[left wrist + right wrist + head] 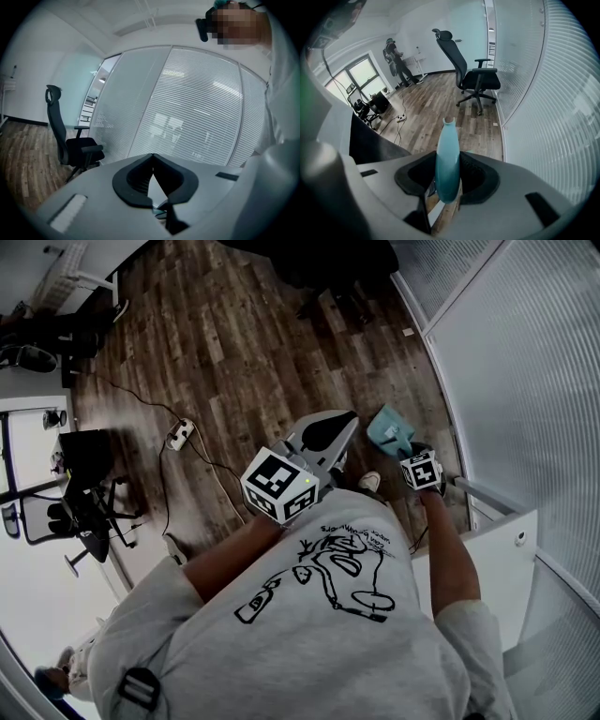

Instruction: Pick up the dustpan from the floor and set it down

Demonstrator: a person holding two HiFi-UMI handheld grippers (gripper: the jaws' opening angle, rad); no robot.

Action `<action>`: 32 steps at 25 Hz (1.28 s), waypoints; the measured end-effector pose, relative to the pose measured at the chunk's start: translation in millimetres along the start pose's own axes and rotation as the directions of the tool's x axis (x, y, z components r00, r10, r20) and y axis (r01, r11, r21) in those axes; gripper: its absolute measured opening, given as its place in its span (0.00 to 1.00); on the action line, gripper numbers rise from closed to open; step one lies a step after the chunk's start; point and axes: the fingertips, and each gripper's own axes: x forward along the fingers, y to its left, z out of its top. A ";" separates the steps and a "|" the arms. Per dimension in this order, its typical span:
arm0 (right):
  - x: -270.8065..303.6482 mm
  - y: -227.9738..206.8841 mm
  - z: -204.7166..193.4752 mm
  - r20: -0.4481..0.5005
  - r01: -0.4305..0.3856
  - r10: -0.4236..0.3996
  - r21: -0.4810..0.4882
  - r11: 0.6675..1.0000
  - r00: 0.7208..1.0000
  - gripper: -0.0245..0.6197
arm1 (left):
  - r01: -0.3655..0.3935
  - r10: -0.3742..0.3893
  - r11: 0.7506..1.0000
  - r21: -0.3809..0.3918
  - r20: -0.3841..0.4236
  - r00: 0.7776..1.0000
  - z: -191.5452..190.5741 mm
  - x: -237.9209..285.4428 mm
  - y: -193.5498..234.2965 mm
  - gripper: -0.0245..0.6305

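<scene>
The right gripper (448, 177) has its 2 jaws clamped on the handle of the light blue dustpan (449, 154). It holds the pan over the wooden floor (244, 343), close to the floor's edge along the glass wall (525, 362). From above, I cannot say for sure whether the pan touches the boards. The left gripper (152, 157) is raised in front of the person's chest, with its jaws together and nothing between them. An office chair (473, 77) stands further along the same wall.

dustpan (389, 432) btwn R gripper (411, 452) fingers (478, 178); L gripper (333, 427) just left of it; pwr strip (178, 434) on floor (234, 352) further left
</scene>
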 end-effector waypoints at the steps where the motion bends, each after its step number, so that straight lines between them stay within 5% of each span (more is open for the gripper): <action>1: 1.2 0.2 -1.6 -0.005 -0.001 0.001 -0.002 1.000 1.000 0.24 | 0.000 0.000 1.000 0.000 -0.001 1.000 0.1 0.2 0.2 0.04; 32: 13.1 49.2 -35.6 -0.055 -0.062 0.065 0.062 0.996 0.996 0.24 | 0.011 -0.011 1.000 -0.002 -0.011 1.000 -0.8 -0.1 -6.4 0.04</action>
